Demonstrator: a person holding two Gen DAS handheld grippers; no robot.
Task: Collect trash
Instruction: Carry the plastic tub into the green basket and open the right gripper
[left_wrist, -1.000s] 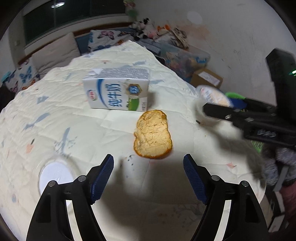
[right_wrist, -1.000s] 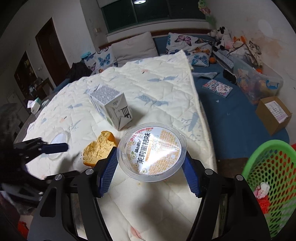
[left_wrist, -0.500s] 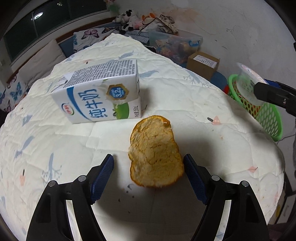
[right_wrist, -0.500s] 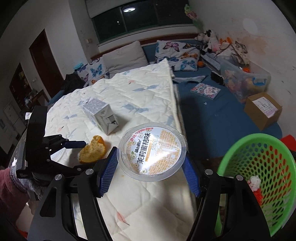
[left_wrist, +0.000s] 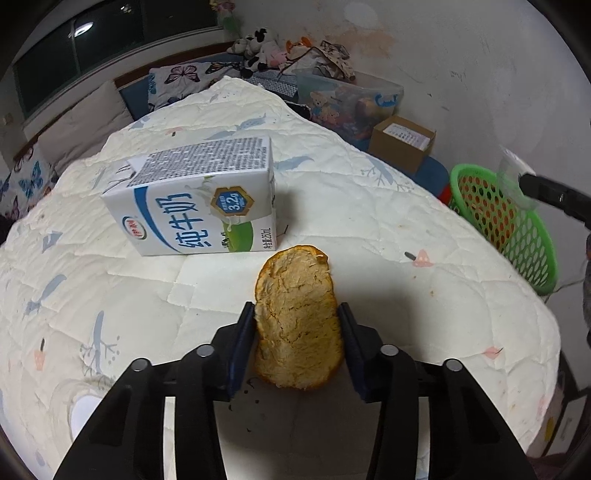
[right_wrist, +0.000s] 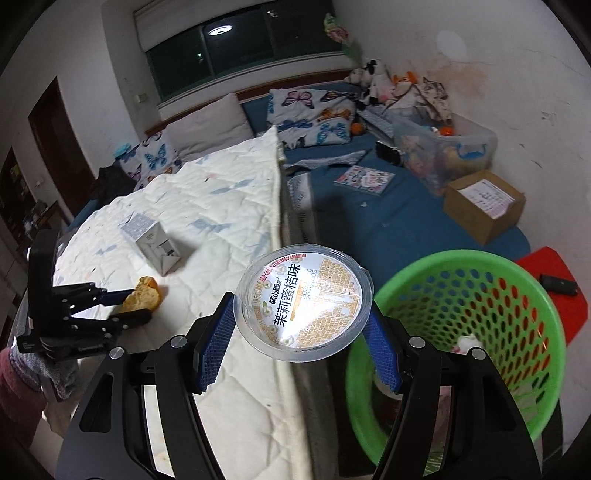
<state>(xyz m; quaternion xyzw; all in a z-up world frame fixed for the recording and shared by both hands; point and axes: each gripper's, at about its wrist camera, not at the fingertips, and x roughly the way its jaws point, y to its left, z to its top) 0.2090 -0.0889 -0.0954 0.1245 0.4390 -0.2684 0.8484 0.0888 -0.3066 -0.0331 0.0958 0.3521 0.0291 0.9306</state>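
Note:
My left gripper (left_wrist: 296, 325) is shut on an orange peel (left_wrist: 297, 321) that lies on the white quilt (left_wrist: 369, 221); both pads press its sides. It also shows in the right wrist view (right_wrist: 142, 297). A milk carton (left_wrist: 195, 199) lies on its side just beyond the peel. My right gripper (right_wrist: 301, 332) is shut on a clear plastic cup (right_wrist: 304, 302) with a printed lid, held in the air past the bed edge, beside the rim of a green mesh basket (right_wrist: 517, 280).
The basket (left_wrist: 517, 236) stands on the floor right of the bed and holds some trash. A cardboard box (right_wrist: 484, 203), a clear toy bin (right_wrist: 439, 147) and a red stool (right_wrist: 554, 280) stand on the blue floor mat. Pillows line the far wall.
My left gripper moved forward around the orange peel and closed on it. My right gripper carried the cup rightward off the bed toward the green basket.

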